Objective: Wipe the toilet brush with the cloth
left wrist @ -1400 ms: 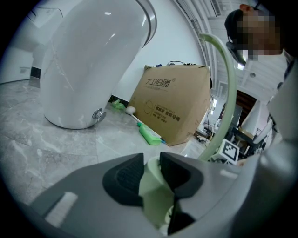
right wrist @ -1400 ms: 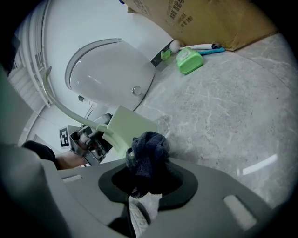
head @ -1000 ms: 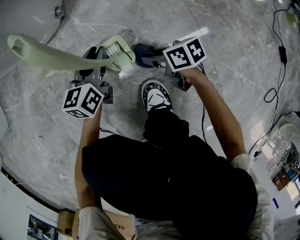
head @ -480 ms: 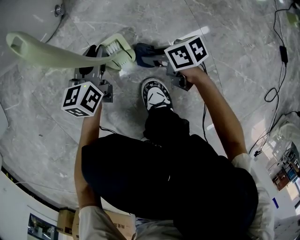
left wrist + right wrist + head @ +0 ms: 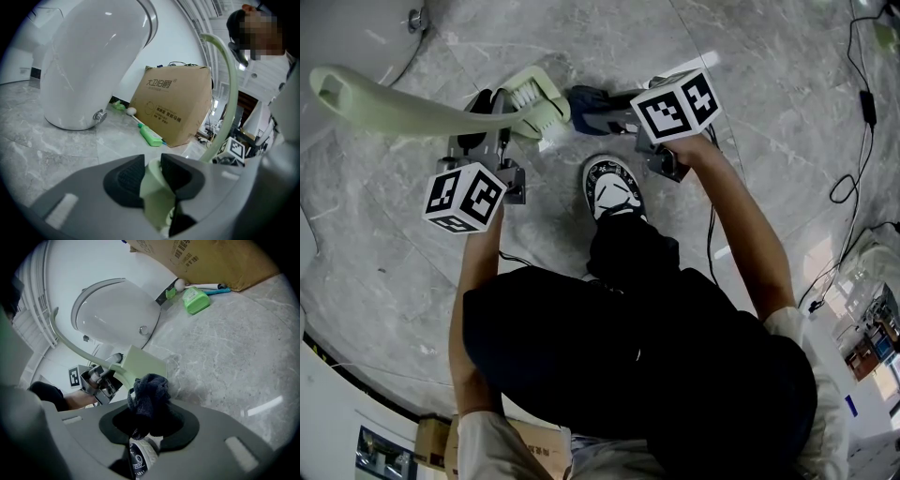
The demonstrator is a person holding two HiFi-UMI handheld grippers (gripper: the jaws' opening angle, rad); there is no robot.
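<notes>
The head view looks steeply down from well above onto the grey marbled stone floor (image 5: 750, 84). The left gripper view rides low, just behind its jaws, facing along the floor toward the glossy white ceramic toilet (image 5: 89, 61) and the brown cardboard box (image 5: 173, 105). The right gripper view faces that same corner, tilted, with the dark blue knitted cloth (image 5: 149, 397) close in its foreground. All three share the pale green plastic toilet brush (image 5: 534, 103).

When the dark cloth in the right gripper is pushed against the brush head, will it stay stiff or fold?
Probably floppy: the cloth bunches in soft folds above the right gripper, which is shut on it. Likely light, as one pinch carries it. Against the toilet brush it should mould to the edge.
</notes>
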